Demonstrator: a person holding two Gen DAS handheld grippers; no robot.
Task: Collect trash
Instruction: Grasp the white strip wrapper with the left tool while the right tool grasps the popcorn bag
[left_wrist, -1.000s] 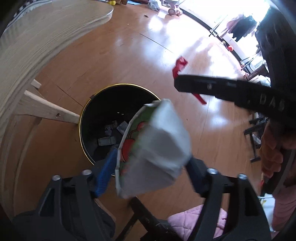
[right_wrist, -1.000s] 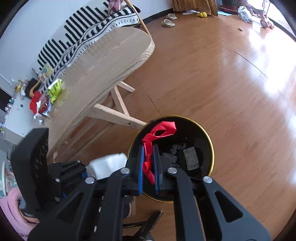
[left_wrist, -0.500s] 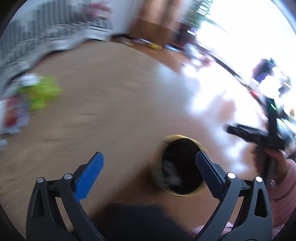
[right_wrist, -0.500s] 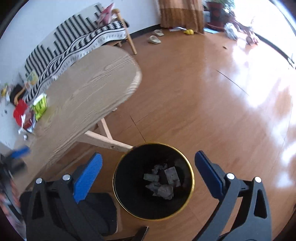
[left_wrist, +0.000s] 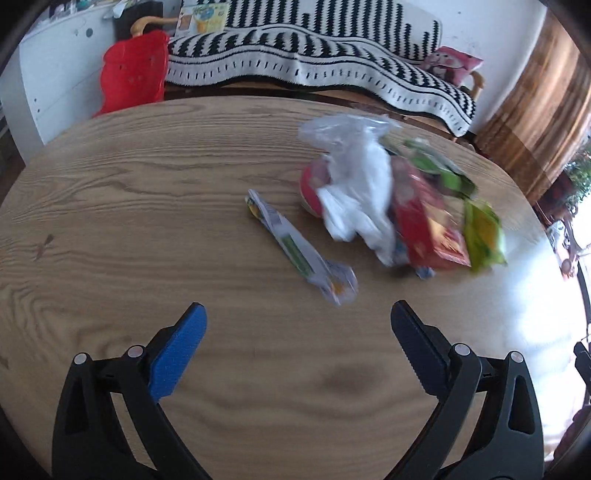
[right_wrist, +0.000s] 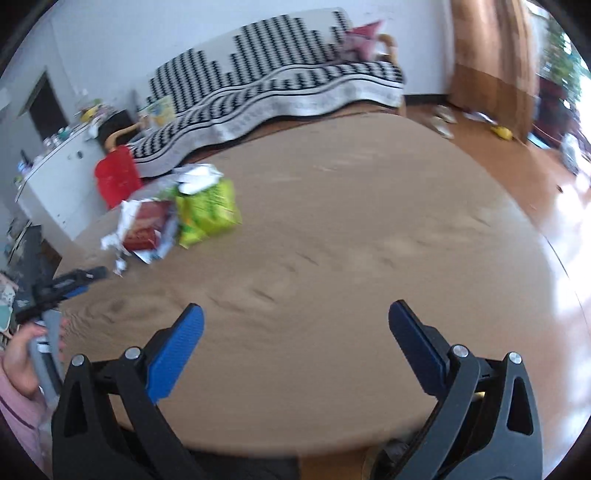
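Note:
A pile of trash lies on the round wooden table: a clear and white plastic bag, a red packet, green wrappers and a long flat silver wrapper apart at the left. My left gripper is open and empty, just short of the silver wrapper. In the right wrist view the pile shows as a red packet and a green packet at the far left. My right gripper is open and empty over bare table. The left gripper shows at the left edge.
A sofa with a black-and-white striped throw stands behind the table. A red bag and a white cabinet are at the back left. Wooden floor and a curtain lie to the right.
Both grippers opened and dropped their trash into the black bin, then swung up from the bin to the table top. The bin is now out of view.

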